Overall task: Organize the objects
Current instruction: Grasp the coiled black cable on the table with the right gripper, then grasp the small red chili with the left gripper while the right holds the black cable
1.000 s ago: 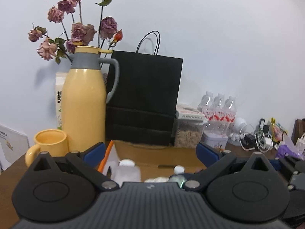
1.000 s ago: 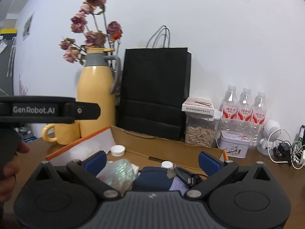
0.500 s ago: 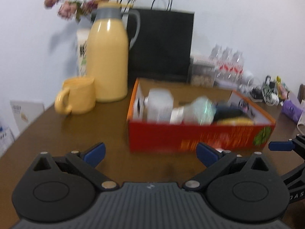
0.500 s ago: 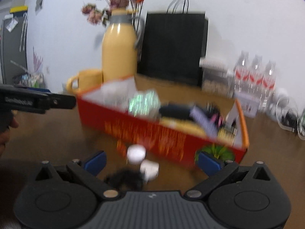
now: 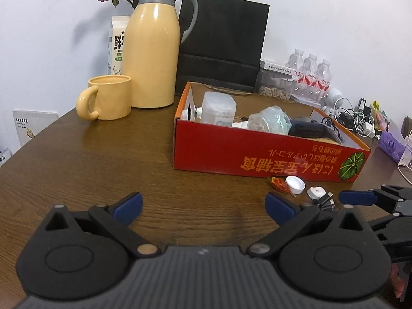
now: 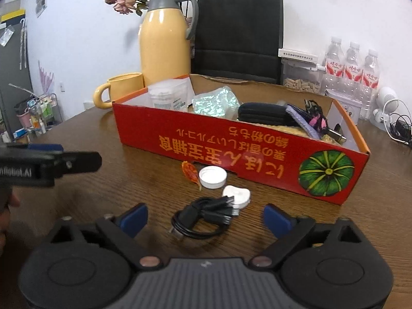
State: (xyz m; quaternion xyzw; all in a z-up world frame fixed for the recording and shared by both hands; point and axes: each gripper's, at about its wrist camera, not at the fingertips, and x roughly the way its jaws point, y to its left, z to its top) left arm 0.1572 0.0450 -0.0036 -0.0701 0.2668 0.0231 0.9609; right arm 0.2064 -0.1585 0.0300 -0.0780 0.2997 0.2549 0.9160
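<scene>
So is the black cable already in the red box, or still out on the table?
Out. The coiled black cable lies on the wooden table in front of the red box, beside a white cap.

Both grippers look alike. The left gripper [image 5: 203, 206] has a matte black body with a ribbed grey centre plate, two round black housings with recessed discs, and dull metal pivot pins on angled black link arms. Its fingers [image 5: 127, 203] end in blue pads. The right gripper [image 6: 204, 217] has the same black housings, triangular cut-outs, silver screws and blue-tipped fingers [image 6: 134, 217]. White "GenRobot.AI" lettering marks the left gripper's side.
</scene>
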